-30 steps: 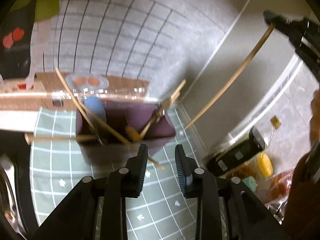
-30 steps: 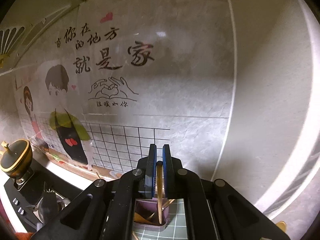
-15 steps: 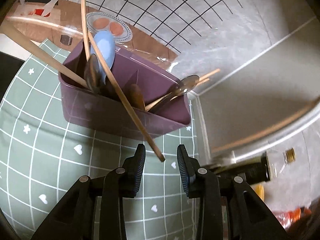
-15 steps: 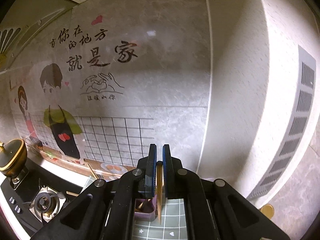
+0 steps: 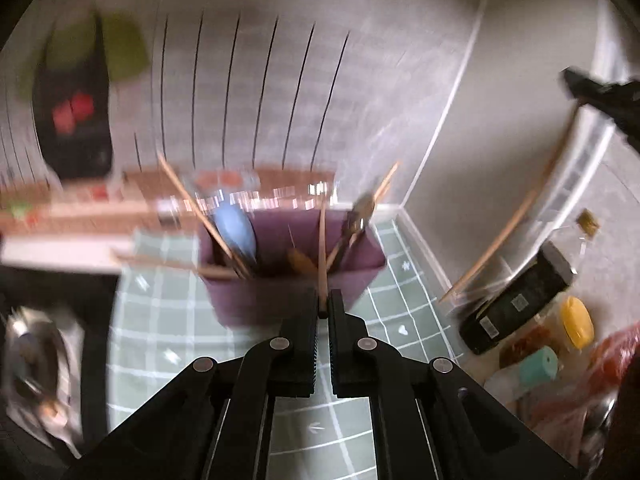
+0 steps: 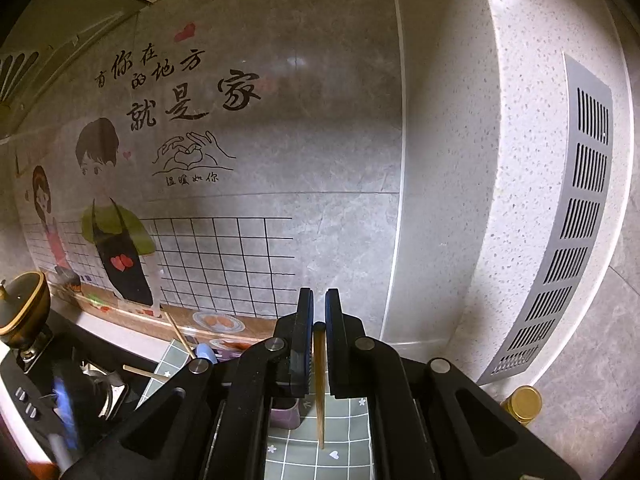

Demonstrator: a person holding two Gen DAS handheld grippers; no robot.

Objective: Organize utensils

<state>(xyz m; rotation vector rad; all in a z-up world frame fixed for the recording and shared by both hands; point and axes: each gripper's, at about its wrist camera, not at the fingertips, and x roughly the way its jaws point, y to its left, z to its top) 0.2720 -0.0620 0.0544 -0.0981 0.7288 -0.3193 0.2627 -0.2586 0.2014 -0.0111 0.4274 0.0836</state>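
Note:
A purple utensil holder (image 5: pixel 280 288) stands on a green checked mat (image 5: pixel 160 344) by the tiled wall. It holds a blue spoon (image 5: pixel 236 232), a metal spoon (image 5: pixel 360 216) and several wooden sticks. My left gripper (image 5: pixel 323 312) is shut on the near end of one wooden chopstick (image 5: pixel 322 248) that leans out of the holder. My right gripper (image 6: pixel 319 320) is shut on another wooden chopstick (image 6: pixel 320 392), which hangs point down above the mat; this gripper (image 5: pixel 600 100) and its chopstick (image 5: pixel 512 224) show at right in the left wrist view.
A dark bottle (image 5: pixel 516 304), a yellow-capped jar (image 5: pixel 576 320) and a teal-capped container (image 5: pixel 540 364) stand right of the mat. A stove (image 6: pixel 48 392) with a brass kettle (image 6: pixel 24 304) lies left. A white vented column (image 6: pixel 560 200) rises at right.
My left gripper has shut on the chopstick leaning out of the holder and tilted back up. My right gripper has held its chopstick and turned slightly left.

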